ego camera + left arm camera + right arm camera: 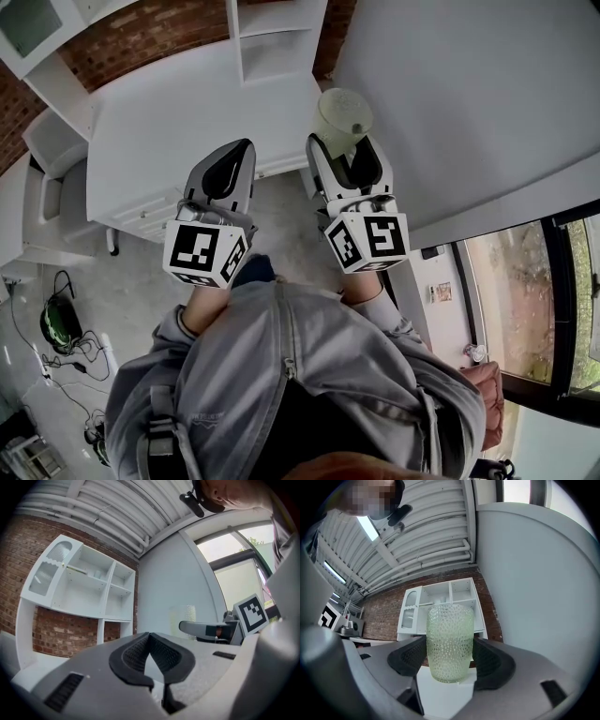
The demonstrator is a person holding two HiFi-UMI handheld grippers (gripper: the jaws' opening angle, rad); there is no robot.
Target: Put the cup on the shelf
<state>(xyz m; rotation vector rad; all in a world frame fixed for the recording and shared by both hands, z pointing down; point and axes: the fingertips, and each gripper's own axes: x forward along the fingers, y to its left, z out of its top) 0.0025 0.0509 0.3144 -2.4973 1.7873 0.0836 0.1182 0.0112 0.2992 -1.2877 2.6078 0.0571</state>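
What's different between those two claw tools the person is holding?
The right gripper is clamped on a bumpy pale-green cup; the left gripper holds nothing. The right gripper's jaws stand apart around it, the left gripper's meet. Both carry a marker cube.

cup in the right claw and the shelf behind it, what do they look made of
cup: looks like pale green translucent glass, possibly plastic; bumpy dotted surface, light shows through.
shelf: likely painted or laminated wood board; smooth white, thin flat panels.

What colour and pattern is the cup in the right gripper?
Pale green, bumpy glass cup; shows best in right gripper view.
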